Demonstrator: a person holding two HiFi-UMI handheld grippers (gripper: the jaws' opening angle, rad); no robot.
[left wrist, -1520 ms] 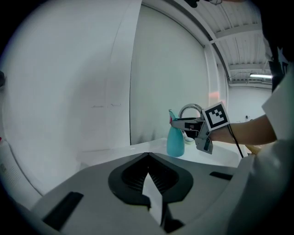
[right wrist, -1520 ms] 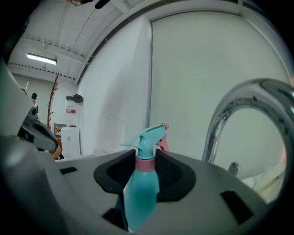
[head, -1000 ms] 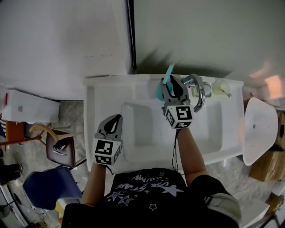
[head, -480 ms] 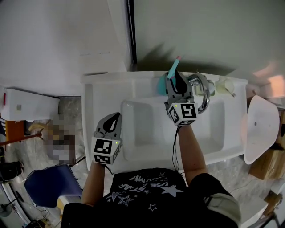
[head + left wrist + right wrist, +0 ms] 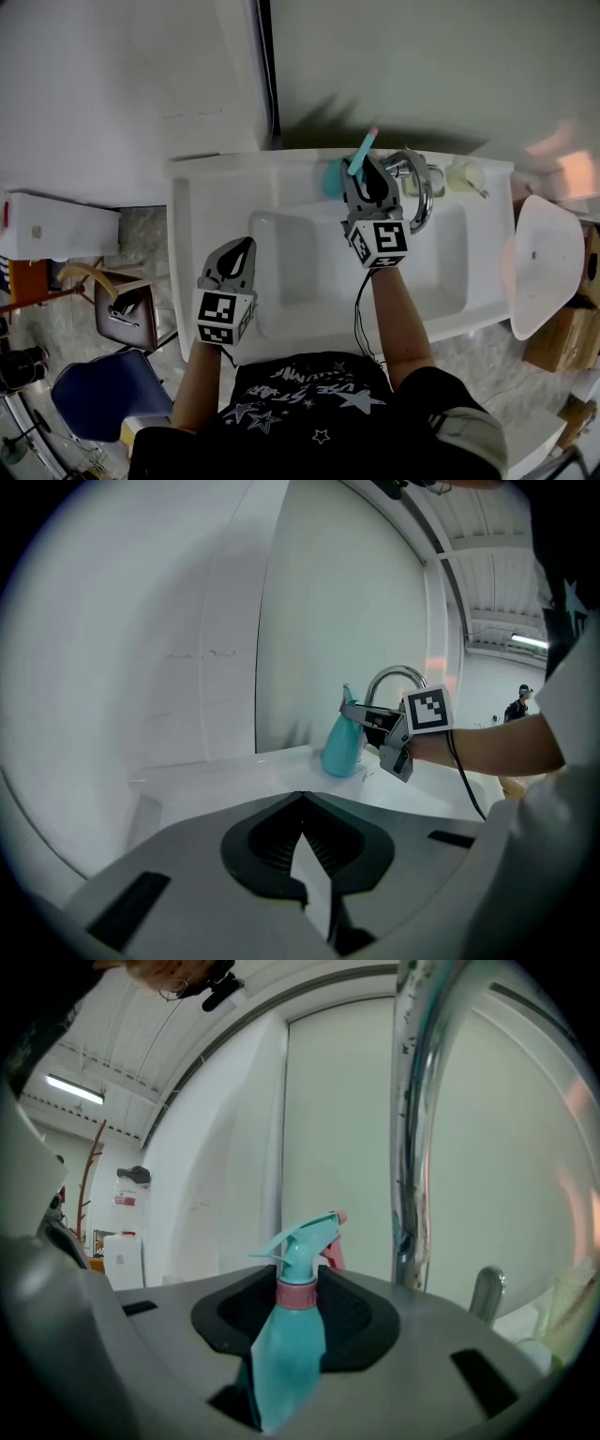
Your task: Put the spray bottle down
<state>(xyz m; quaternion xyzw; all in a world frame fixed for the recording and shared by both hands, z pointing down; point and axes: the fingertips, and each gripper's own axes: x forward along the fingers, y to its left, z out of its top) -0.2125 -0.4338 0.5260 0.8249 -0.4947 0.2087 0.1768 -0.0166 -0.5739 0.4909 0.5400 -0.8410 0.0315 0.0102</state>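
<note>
Spray bottle [image 5: 334, 178] stays at upper centre, at the sink [image 5: 216, 187] back ledge; right gripper [image 5: 367, 169] jaws are opening around it, pads still touching; left gripper [image 5: 244, 249] jaws meet, empty.

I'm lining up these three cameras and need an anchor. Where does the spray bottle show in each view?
Head view: spray bottle at upper centre, on the back ledge of the sink.
Left gripper view: right of centre, small, teal.
Right gripper view: bottom centre, close up, neck upright.
Shared landmark: the chrome faucet, just right of the bottle in all three.
</note>
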